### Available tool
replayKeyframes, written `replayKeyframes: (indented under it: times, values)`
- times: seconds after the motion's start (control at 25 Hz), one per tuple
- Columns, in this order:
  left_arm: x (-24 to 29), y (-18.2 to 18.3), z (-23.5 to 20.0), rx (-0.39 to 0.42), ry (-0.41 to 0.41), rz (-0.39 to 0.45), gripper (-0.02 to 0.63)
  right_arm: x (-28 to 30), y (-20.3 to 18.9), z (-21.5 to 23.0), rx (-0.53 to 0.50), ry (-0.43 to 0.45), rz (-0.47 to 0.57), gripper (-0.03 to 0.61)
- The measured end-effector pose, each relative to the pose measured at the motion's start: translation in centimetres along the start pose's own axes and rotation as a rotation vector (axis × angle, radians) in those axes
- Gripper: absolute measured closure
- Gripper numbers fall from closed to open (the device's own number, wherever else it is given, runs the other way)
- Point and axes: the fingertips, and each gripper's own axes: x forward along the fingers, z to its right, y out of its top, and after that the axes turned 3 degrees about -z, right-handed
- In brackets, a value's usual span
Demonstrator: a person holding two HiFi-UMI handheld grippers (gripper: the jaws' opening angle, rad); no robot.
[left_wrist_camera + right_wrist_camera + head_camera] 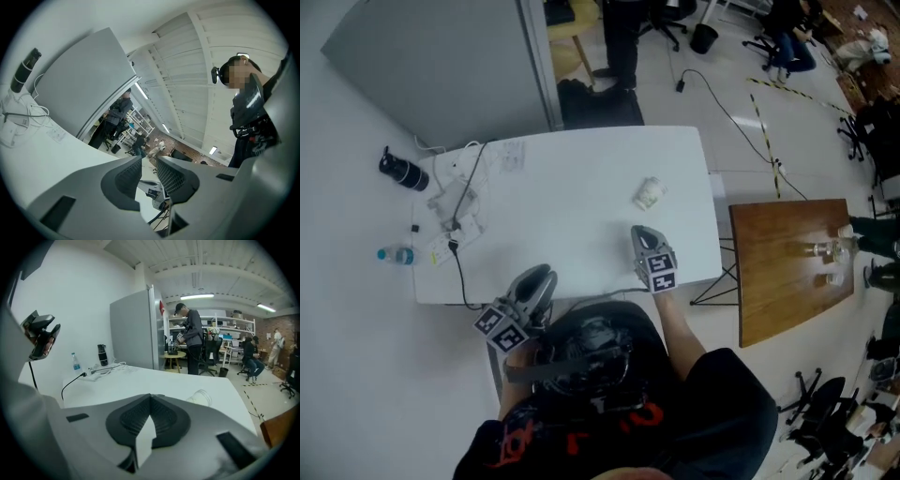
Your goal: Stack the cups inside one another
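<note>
Nearby, tipped cup (649, 193), bottle (395, 254), cables (461, 199)

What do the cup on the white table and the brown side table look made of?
Cup: likely thin clear plastic; the white table shows through its wall. Brown side table: wood or wood-look veneer top, slightly glossy, with faint streaks and sheen; cannot tell which.

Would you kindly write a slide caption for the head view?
Left gripper and right gripper empty at the white table's edge; a cup lies tipped beyond.
</note>
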Motion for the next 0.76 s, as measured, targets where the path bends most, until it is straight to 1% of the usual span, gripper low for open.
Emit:
replayKeyframes:
  times: [0.08,0.16,0.28,0.48,0.76]
  values:
    - [1.0,-0.1,-0.3,0.003,-0.010,-0.008,0.509,-0.7,-0.3,1.0,0.014,-0.015,-0.003,0.574]
    - [1.9,0.2,-0.7,0.026,-0.024,-0.016,0.509,-1.1,-0.2,2.1,0.023,-0.025,-0.001,0.574]
    - [2.4,0.8,-1.2,0.043,-0.030,-0.016,0.509,-1.4,0.6,2.8,0.000,-0.016,-0.001,0.574]
    - [2.5,0.5,-2.6,0.037,-0.019,-0.036,0.509,-1.8,1.8,3.3,-0.022,-0.030,0.013,0.574]
    - [3.6,1.1,-3.8,0.053,-0.012,-0.086,0.509,-2.9,-0.4,5.3,0.000,-0.054,-0.014,0.574]
